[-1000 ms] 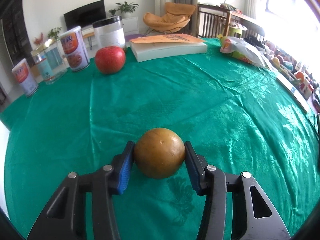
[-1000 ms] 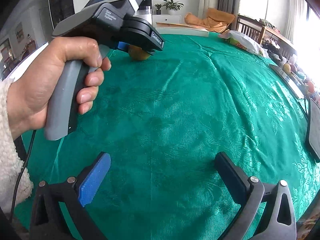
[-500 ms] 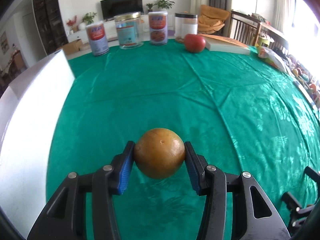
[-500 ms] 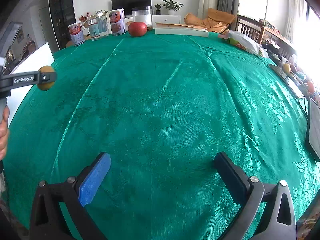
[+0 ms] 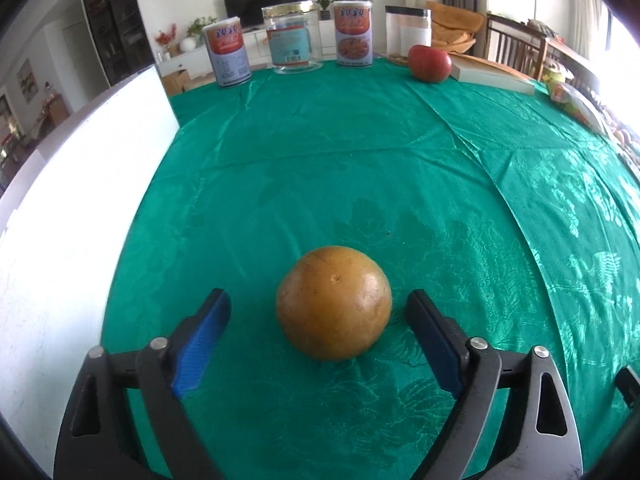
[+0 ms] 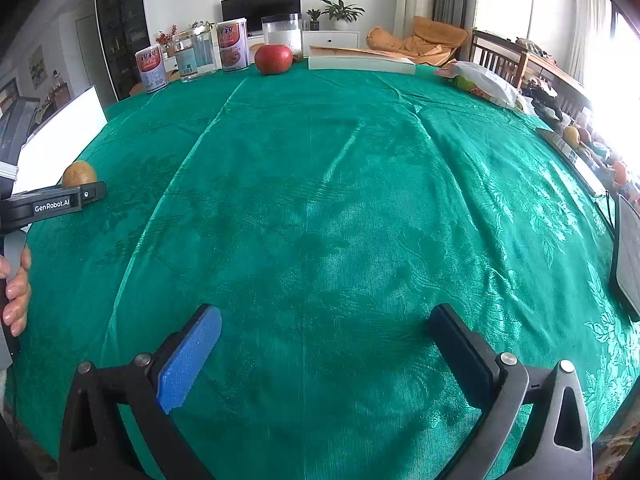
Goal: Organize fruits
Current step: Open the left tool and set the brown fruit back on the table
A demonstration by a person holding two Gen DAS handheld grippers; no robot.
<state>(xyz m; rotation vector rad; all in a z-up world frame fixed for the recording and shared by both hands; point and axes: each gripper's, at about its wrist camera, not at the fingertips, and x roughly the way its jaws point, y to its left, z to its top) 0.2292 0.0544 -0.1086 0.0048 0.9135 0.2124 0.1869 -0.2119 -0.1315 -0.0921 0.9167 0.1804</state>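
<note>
Now the left gripper [image 5: 320,324] is opening: its fingers [image 5: 204,332], clamped on the brown-orange fruit [image 5: 334,308] half a second ago, stand clear of it on both sides. The fruit sits on the green tabletop [image 5: 360,168] near the white board [image 5: 80,200], well apart from the red apple [image 5: 429,63]; this placement looks finished. The right gripper [image 6: 324,352] hangs spread wide and empty.
</note>
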